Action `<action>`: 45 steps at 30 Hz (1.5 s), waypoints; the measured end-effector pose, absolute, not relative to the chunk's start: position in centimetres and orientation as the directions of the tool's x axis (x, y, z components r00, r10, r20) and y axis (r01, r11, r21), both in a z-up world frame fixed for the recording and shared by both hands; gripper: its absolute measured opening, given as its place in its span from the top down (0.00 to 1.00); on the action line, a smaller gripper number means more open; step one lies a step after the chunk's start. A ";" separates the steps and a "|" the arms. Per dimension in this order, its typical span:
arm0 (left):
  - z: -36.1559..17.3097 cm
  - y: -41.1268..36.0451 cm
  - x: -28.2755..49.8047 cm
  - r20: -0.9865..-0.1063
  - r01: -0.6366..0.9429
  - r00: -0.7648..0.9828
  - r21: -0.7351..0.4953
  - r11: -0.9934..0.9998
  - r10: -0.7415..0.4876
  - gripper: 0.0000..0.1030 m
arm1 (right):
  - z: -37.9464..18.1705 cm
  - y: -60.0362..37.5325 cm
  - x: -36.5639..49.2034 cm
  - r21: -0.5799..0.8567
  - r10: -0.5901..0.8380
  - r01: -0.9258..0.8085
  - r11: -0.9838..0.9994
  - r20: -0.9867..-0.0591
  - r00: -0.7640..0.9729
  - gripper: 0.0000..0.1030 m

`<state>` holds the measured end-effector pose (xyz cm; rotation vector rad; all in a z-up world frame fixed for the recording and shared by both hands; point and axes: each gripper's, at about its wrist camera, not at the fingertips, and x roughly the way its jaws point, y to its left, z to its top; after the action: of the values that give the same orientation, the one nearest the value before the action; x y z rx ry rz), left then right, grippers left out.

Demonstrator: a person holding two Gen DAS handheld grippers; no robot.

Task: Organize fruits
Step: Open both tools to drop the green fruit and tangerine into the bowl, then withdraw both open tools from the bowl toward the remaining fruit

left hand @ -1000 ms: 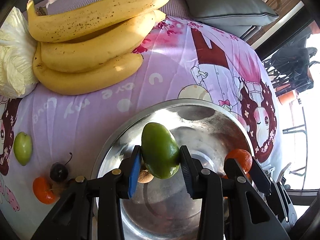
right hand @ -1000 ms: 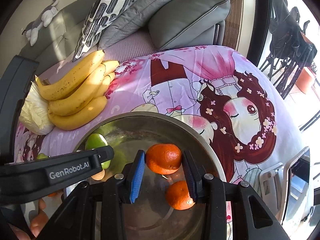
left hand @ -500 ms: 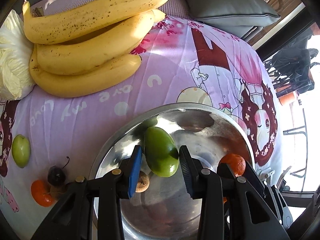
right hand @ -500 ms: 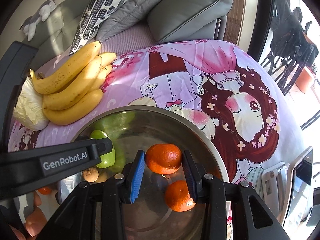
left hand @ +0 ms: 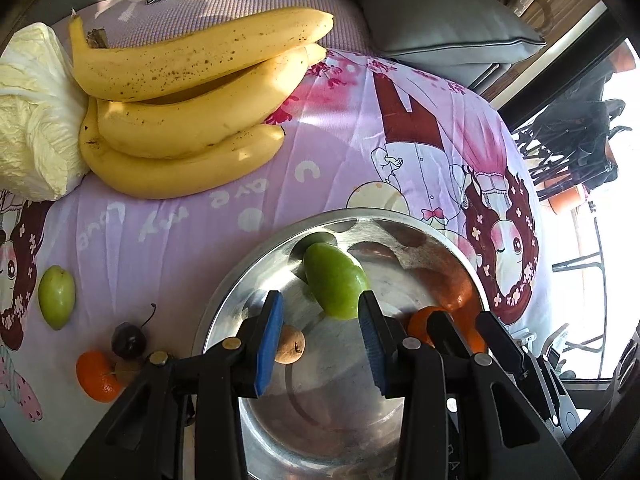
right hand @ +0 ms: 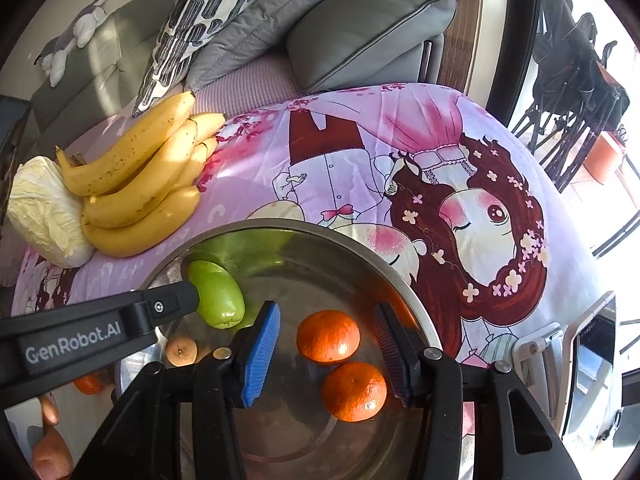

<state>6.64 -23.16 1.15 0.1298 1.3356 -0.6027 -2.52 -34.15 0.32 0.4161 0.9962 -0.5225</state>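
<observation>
Both grippers hang over the steel bowl (right hand: 404, 292). The right gripper (right hand: 326, 354) has its jaws spread wide, holding nothing; two mandarins (right hand: 328, 336) lie in the bowl between and just under its fingers. The left gripper (left hand: 320, 340) is likewise parted and empty, the green fruit (left hand: 335, 286) lying in the bowl just beyond its tips, a small brown fruit (left hand: 290, 345) beside it. Farther out on the purple cloth (left hand: 360, 128) lie another green fruit (left hand: 57, 297), a cherry (left hand: 128, 340), a mandarin (left hand: 98, 376), then bananas (left hand: 188, 100) and cabbage (left hand: 32, 120)
</observation>
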 end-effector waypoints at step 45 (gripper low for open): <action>0.4 -12.6 6.3 -0.930 0.341 0.281 -0.134 0.930 -0.236 0.07 | 0.7 -30.3 -2.9 0.072 -0.203 0.515 0.854 -0.865 0.458 0.00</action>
<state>6.34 -12.65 0.44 0.0983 1.2269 -0.3879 -2.85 -30.35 0.67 0.3478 1.0035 -0.4538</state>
